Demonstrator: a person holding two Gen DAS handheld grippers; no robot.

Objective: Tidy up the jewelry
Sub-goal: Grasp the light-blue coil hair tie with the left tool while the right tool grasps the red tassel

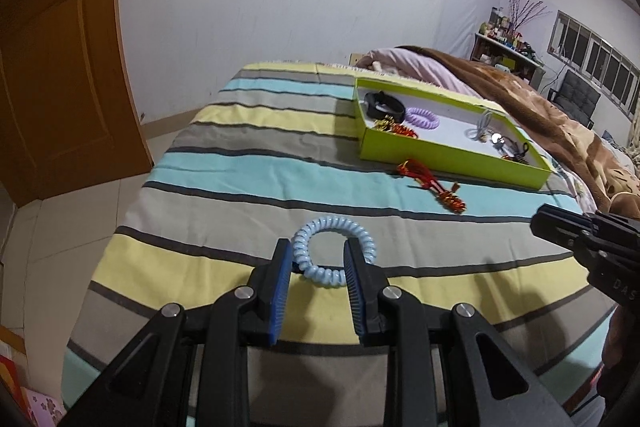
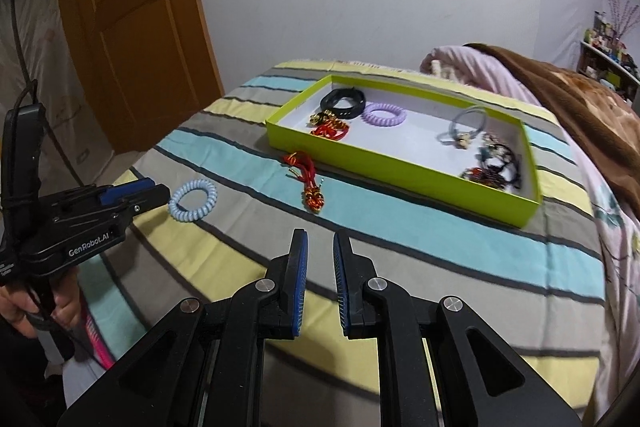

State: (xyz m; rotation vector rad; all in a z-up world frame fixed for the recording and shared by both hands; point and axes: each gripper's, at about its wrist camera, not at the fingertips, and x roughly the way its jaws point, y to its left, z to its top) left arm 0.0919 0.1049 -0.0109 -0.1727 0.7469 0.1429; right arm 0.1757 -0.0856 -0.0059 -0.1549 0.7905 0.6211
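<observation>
A pale blue spiral hair tie (image 1: 332,251) lies on the striped bedspread; it also shows in the right wrist view (image 2: 193,200). My left gripper (image 1: 318,247) is open, its fingers on either side of the tie's near part, not closed on it. My right gripper (image 2: 319,239) is open and empty above the bedspread. A red and gold tassel charm (image 1: 434,187) lies in front of the lime green box (image 1: 448,155). The box (image 2: 400,179) holds a black band (image 2: 344,99), a purple spiral tie (image 2: 385,115), a red-gold charm (image 2: 330,127) and several other pieces.
A brown blanket (image 2: 560,95) and pink quilt (image 2: 452,61) lie behind and right of the box. A wooden door (image 1: 52,67) stands at the left. The bed's edge drops to a tiled floor (image 1: 52,227) on the left.
</observation>
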